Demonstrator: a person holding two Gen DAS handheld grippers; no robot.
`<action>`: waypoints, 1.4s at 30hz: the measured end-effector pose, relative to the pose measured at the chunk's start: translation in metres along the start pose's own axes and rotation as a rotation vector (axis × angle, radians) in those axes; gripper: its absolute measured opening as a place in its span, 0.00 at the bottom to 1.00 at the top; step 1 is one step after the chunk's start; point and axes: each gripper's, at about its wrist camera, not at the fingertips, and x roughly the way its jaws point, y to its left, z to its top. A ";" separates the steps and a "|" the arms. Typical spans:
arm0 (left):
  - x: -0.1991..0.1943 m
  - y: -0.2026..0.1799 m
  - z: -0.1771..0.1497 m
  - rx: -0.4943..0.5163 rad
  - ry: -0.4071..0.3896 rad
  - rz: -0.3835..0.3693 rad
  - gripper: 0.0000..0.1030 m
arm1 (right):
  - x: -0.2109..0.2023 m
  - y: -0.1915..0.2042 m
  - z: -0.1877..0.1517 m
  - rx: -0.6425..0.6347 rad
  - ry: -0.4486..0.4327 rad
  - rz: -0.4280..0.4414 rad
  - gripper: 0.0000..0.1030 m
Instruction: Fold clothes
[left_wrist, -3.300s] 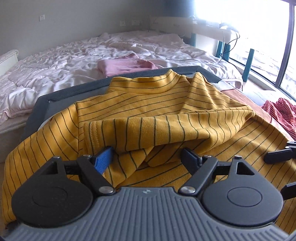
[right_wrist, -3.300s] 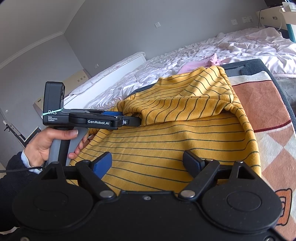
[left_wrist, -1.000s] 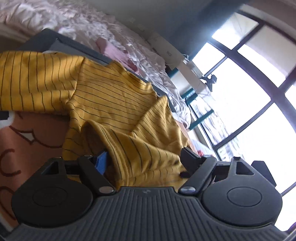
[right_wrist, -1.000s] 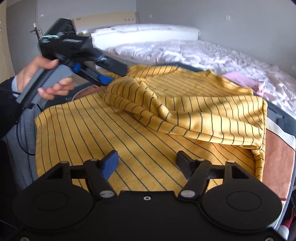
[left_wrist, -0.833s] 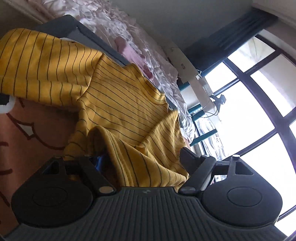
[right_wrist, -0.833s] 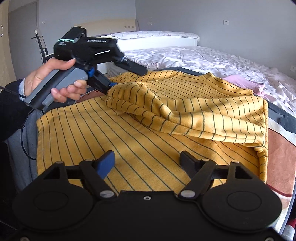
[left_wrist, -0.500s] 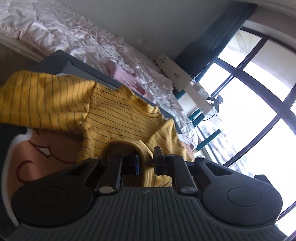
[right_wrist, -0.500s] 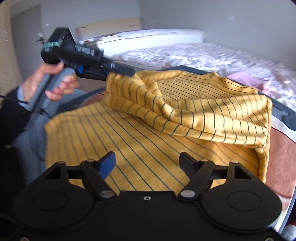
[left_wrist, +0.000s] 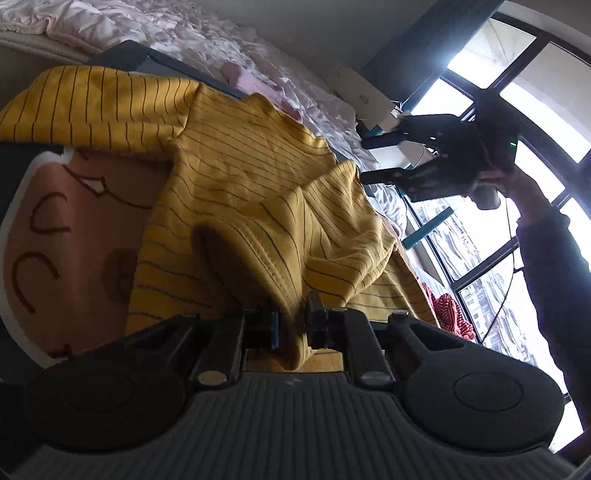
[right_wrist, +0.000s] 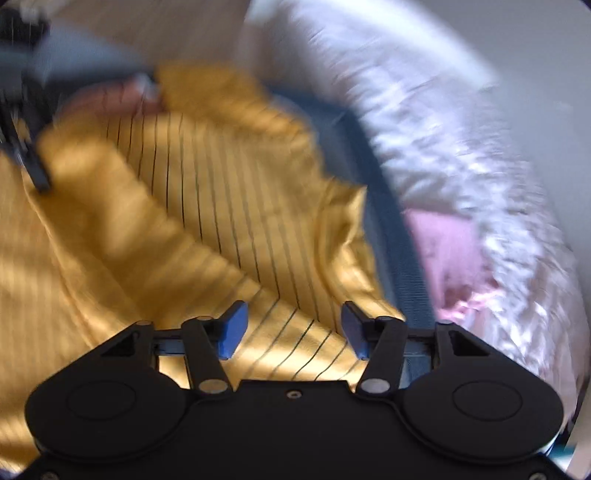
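Bedside mat (left_wrist: 74, 221): left gripper (left_wrist: 291, 325) pinching shirt (left_wrist: 240, 166)

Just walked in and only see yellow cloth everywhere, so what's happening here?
A person is folding a yellow striped shirt spread on a patterned mat beside a bed. The left gripper is shut on a fold of the shirt's edge. The right gripper hangs open above the shirt, gripping nothing; its view is blurred.
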 end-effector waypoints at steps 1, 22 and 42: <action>0.001 0.001 -0.002 -0.008 0.002 -0.006 0.15 | 0.011 -0.001 0.002 -0.036 0.006 0.052 0.51; 0.015 0.006 0.043 0.003 -0.075 -0.038 0.70 | -0.005 -0.022 -0.019 0.035 0.048 0.089 0.04; 0.017 0.000 0.108 0.185 -0.096 0.077 0.07 | -0.016 -0.039 -0.039 0.279 -0.066 -0.330 0.01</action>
